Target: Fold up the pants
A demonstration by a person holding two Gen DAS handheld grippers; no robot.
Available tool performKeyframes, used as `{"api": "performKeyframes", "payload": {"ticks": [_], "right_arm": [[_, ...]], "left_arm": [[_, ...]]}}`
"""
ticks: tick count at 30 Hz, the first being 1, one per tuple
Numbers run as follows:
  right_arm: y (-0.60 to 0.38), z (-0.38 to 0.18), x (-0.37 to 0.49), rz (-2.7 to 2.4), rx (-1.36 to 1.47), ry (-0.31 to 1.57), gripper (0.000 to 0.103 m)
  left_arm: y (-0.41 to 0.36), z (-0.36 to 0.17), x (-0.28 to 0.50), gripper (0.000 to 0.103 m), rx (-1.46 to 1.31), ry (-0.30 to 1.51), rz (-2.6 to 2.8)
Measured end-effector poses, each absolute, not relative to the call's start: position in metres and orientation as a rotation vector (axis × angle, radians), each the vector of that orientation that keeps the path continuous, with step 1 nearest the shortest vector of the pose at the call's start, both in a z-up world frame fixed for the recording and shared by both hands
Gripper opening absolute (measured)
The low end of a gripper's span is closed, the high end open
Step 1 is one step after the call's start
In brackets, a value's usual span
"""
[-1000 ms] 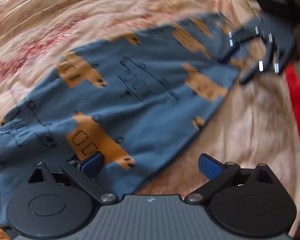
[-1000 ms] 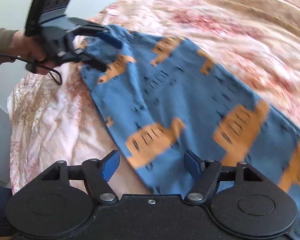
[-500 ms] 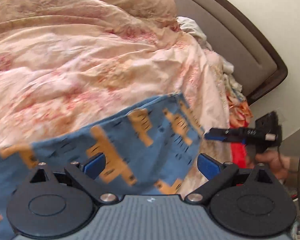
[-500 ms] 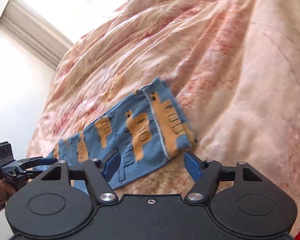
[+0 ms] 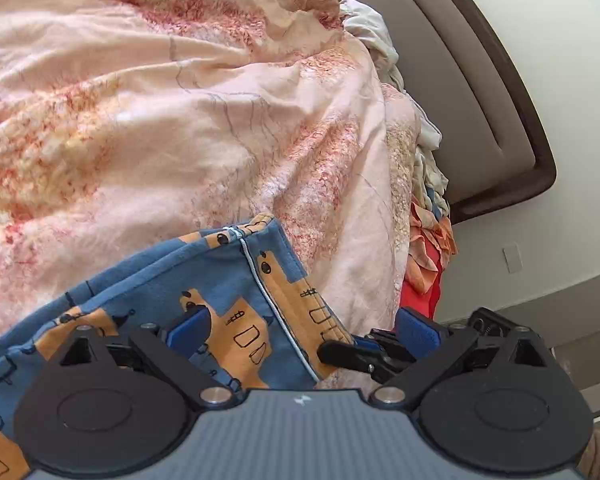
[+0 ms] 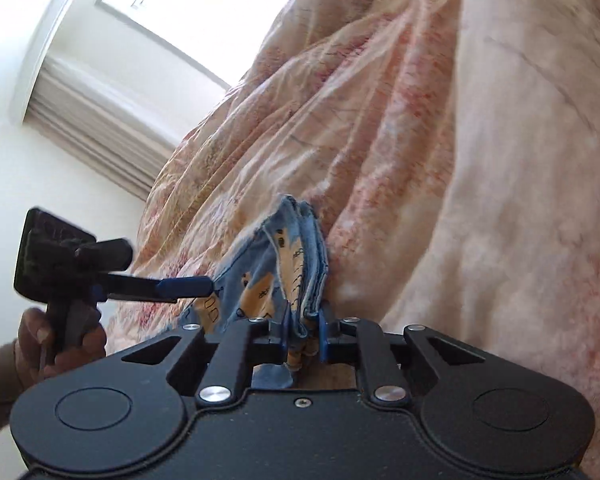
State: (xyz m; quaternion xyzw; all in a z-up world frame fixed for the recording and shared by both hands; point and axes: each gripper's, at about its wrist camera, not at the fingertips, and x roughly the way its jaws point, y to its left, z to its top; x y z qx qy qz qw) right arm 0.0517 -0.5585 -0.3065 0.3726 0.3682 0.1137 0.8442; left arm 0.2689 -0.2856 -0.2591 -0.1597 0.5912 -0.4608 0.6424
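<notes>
The blue pants [image 5: 236,304] with orange truck prints lie on the pink floral bedspread [image 5: 160,120]. In the left wrist view my left gripper [image 5: 300,330] is open, its jaws wide apart, with the pants' edge lying between them. My right gripper [image 6: 303,326] is shut on a bunched, layered edge of the pants [image 6: 296,256]. In the right wrist view the left gripper [image 6: 180,287] reaches in from the left, its fingers beside the same cloth. The right gripper's tip [image 5: 348,354] shows in the left wrist view at the pants' right edge.
A padded headboard [image 5: 480,92] with a dark frame stands at the right. A pile of white, orange and red clothes [image 5: 424,248] lies along the bed's right edge. A window [image 6: 204,4] and curtain [image 6: 100,140] are behind the bed.
My right gripper has shut on the pants' edge; it was open half a second ago. Both grippers have come close together at the same end of the pants. The left stays open.
</notes>
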Motion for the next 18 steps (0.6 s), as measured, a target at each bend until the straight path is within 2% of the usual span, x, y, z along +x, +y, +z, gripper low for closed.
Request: {"api": "performKeyframes", "payload": {"ticks": [5,10,12,13,14,15,16,17,18], "right_arm": [[-0.524,-0.263,0.053,0.373,0.549,0.725,0.015],[-0.478,-0.255,0.059,0.51,0.419,0.739,0.015],[-0.464,-0.259,0.061,0.539,0.39,0.75,0.015],[-0.455,-0.26,0.061,0.549,0.381,0.755,0.015],[-0.451,-0.262,0.063,0.547,0.374,0.76,0.015],[-0.448,-0.264,0.064,0.542,0.371,0.766,0.015],[-0.445,-0.266,0.064,0.534,0.369,0.773,0.015],[-0.443,-0.268,0.065,0.526,0.371,0.776,0.015],[-0.442,-0.27,0.067,0.521,0.376,0.778,0.015]], "left_arm": [[-0.295,-0.262,0.277,0.101,-0.36,1.394,-0.995],[-0.285,-0.262,0.277,0.097,-0.298,1.378,-0.96],[-0.28,-0.266,0.275,0.089,-0.265,1.373,-0.939],[-0.276,-0.267,0.274,0.076,-0.25,1.364,-0.928],[-0.273,-0.269,0.273,0.059,-0.242,1.356,-0.916],[-0.269,-0.271,0.272,0.05,-0.244,1.359,-0.91],[-0.264,-0.272,0.272,0.034,-0.257,1.356,-0.911],[-0.26,-0.272,0.271,0.026,-0.269,1.349,-0.91],[-0.254,-0.27,0.27,0.024,-0.269,1.339,-0.905]]}}
